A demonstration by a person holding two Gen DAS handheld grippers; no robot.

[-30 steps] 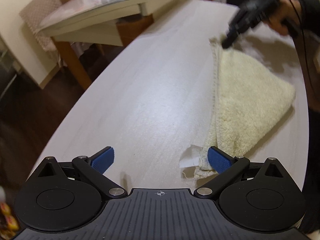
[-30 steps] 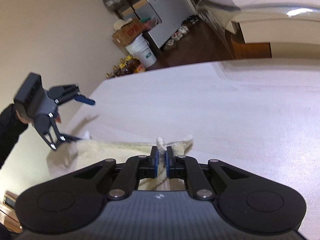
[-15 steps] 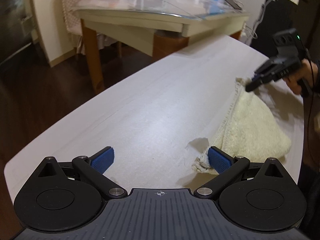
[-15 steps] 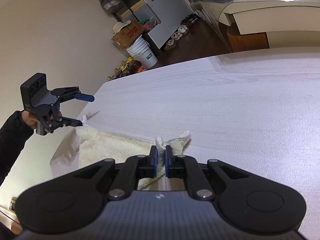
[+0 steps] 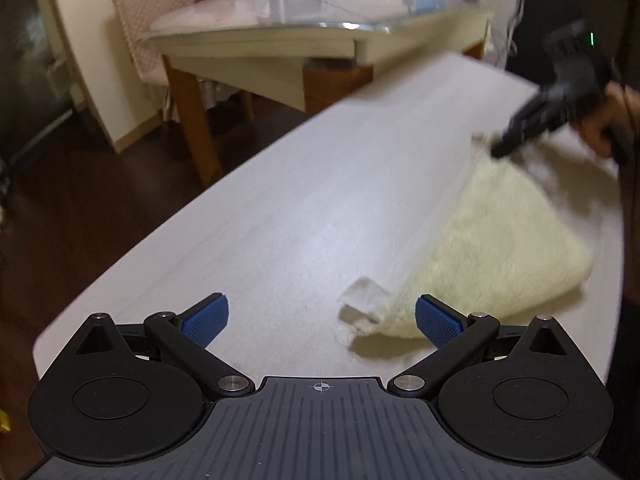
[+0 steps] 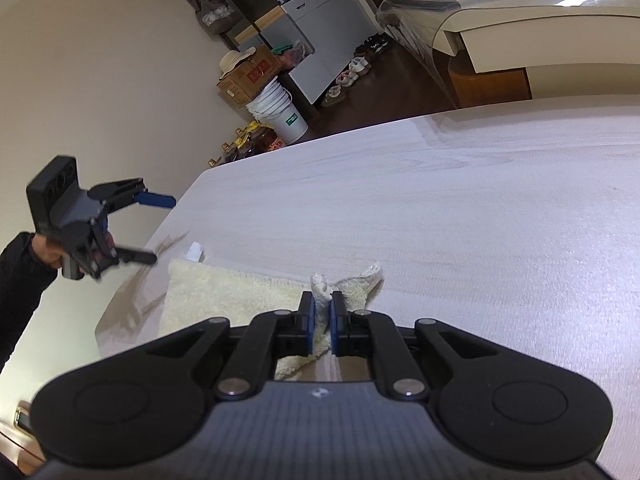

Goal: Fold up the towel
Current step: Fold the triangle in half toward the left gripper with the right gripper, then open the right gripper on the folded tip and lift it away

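Towel, cream fluffy terry cloth [image 5: 500, 240], lies doubled on the pale wood-grain table [image 5: 280, 220]. Right gripper [image 6: 320, 316] pinches its corner; left gripper [image 5: 320, 316] hangs spread, the tagged corner at its two o'clock. Soft, light and floppy; best taken by corners.

cream walls [image 6: 120, 80] | dark wood floor [image 5: 80, 208] | glass-topped table [image 5: 300, 20] | white cabinet [image 6: 320, 40]

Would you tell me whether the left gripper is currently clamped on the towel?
No, the left gripper is wide open beside the towel, whose corner only the right gripper pinches.
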